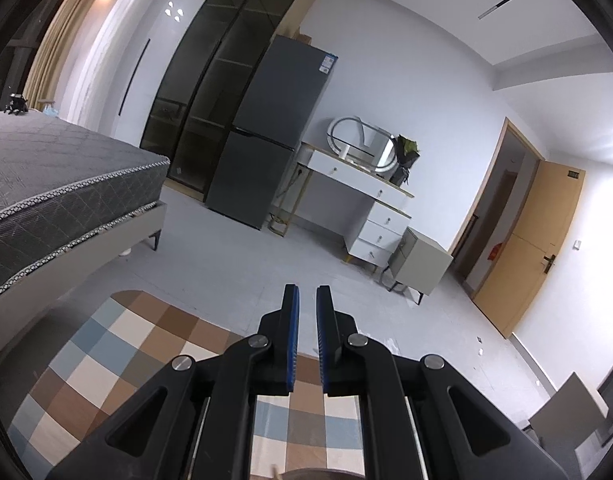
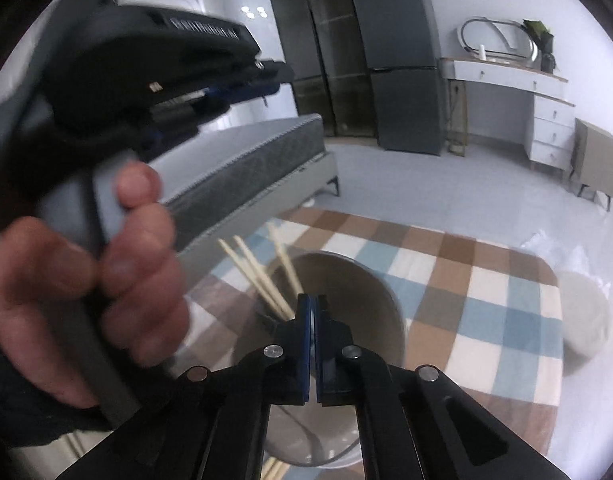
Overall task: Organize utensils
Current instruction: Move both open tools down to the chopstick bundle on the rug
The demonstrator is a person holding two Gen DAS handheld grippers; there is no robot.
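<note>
Utensil sorting: chopsticks standing in the holder, both hand-held grippers carrying nothing

Nearest, the right hand-held gripper (image 2: 313,300) is hanging clenched over the grey holder (image 2: 386,304) with nothing between its pads; the left hand-held gripper (image 2: 242,84), gripped by the person's hand (image 2: 86,292), is hovering beside it, jaws nearly closed and empty. Four chopsticks (image 2: 258,276) are leaning inside the holder on the checked worktop (image 2: 486,312). Judged step: between placements; the next move calls for locating another utensil, none being visible. Farther off, one bed (image 2: 246,160) and one fridge (image 2: 402,60) are standing
</note>
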